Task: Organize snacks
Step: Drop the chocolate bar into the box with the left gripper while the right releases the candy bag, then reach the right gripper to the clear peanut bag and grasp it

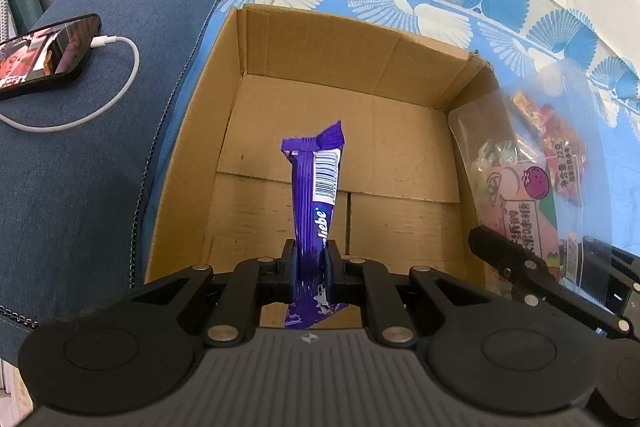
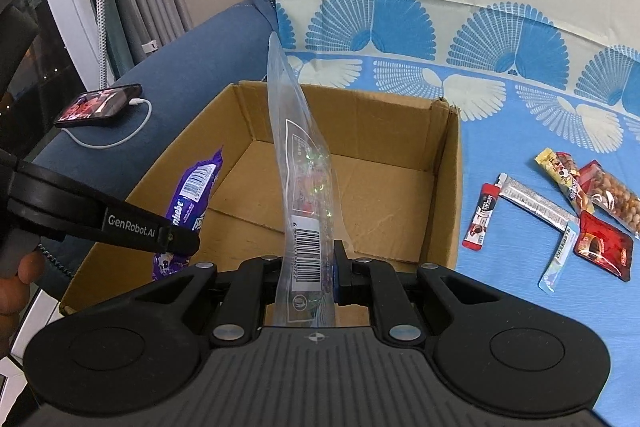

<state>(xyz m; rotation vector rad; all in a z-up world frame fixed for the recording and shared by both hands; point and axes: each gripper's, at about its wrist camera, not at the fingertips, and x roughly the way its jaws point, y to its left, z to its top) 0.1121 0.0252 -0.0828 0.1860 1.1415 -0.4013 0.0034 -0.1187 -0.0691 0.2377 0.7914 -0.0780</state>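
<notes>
An open cardboard box (image 1: pixel 400 131) (image 2: pixel 400 163) with a bare floor rests on a blue fan-patterned cloth. My left gripper (image 1: pixel 310 269) is shut on a purple chocolate bar (image 1: pixel 314 195), which hangs over the box's inside. From the right wrist view the same purple bar (image 2: pixel 188 203) shows at the box's left wall, under the left gripper's finger (image 2: pixel 176 237). My right gripper (image 2: pixel 310 273) is shut on a clear snack bag (image 2: pixel 306 187) with a barcode, held over the box's near edge. That clear bag (image 1: pixel 516 183) appears at the box's right wall in the left wrist view.
Several snack packets lie on the cloth right of the box: a red coffee sachet (image 2: pixel 480 217), a silver stick (image 2: pixel 536 205), a peanut bag (image 2: pixel 612 195), a red pouch (image 2: pixel 604 245). A phone (image 1: pixel 44 57) (image 2: pixel 100 105) with a white cable lies on the blue cushion to the left.
</notes>
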